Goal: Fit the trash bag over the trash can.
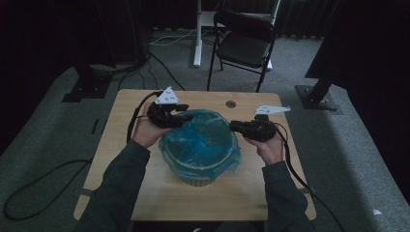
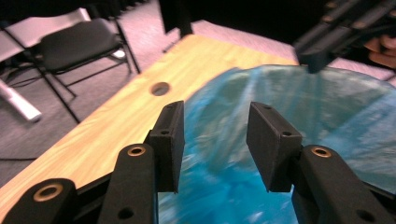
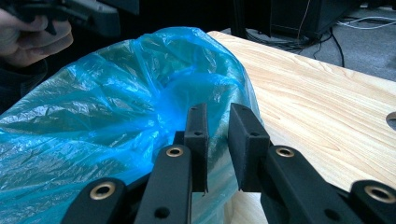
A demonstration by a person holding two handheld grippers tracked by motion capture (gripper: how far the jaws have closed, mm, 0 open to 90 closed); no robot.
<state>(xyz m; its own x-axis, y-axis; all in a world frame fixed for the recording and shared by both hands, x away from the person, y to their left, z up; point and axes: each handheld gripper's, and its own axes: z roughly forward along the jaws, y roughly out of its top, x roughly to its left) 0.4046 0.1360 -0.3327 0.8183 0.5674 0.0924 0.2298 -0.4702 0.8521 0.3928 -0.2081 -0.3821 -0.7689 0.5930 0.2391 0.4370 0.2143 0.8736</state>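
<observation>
Two grippers flank bin at table (image 1: 145,193) centre. Right gripper (image 3: 218,135) pinches blue bag (image 3: 93,121) at bin rim (image 1: 198,170), jaws narrow, anchoring liner. Left gripper (image 2: 215,135) hovers over bag, jaws apart, empty, likely seeking opposite edge to spread.
</observation>
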